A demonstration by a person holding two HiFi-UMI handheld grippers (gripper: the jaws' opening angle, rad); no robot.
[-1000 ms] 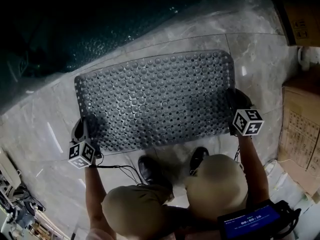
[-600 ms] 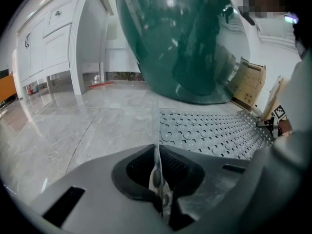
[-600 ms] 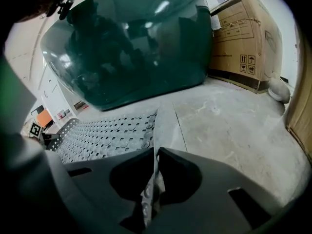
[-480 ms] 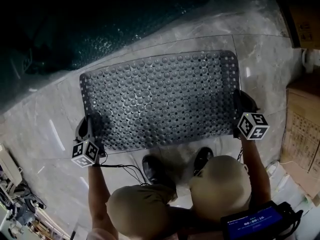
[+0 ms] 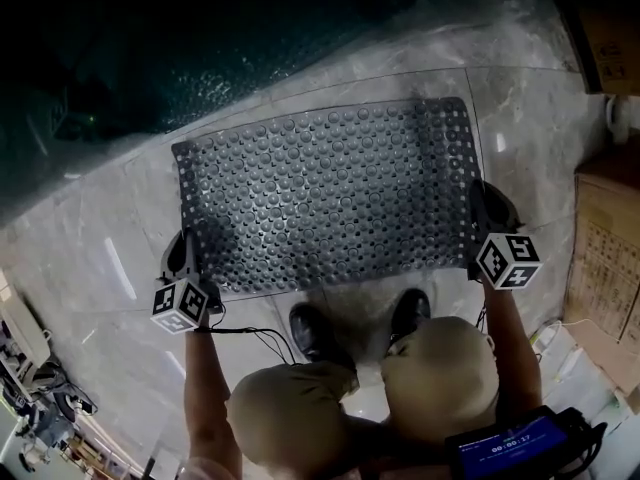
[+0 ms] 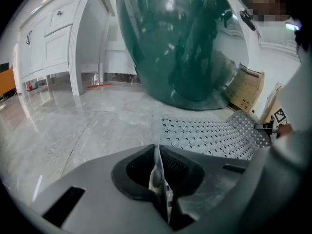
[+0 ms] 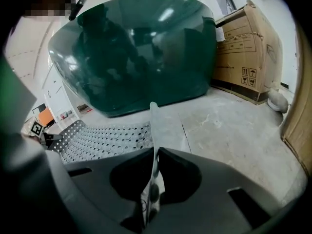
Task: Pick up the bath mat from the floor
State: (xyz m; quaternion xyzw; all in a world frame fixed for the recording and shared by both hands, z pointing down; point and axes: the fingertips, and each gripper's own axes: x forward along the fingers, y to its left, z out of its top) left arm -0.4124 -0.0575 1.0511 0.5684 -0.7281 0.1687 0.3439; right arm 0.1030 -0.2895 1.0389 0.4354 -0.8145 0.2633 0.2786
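Observation:
The bath mat [image 5: 325, 198] is a grey, translucent sheet full of holes and bumps, stretched between my two grippers above the marble floor. My left gripper [image 5: 187, 260] is shut on the mat's near-left corner. In the left gripper view the mat's edge [image 6: 157, 130] runs into the closed jaws of the left gripper [image 6: 158, 173]. My right gripper [image 5: 478, 216] holds the mat's right end; its jaws have just been closing and are now shut on the edge [image 7: 153, 126]. The right gripper [image 7: 152, 182] pinches that edge.
A large dark green tub [image 5: 200, 48] stands just beyond the mat. Cardboard boxes [image 5: 605, 258] line the right side, and another box [image 7: 248, 48] leans by the tub. The person's shoes [image 5: 315, 333] stand under the mat's near edge. White cabinets [image 6: 48, 38] stand at the left.
The right gripper has risen with the mat's right end. The whole mat and both marker cubes have shifted slightly right in the head view.

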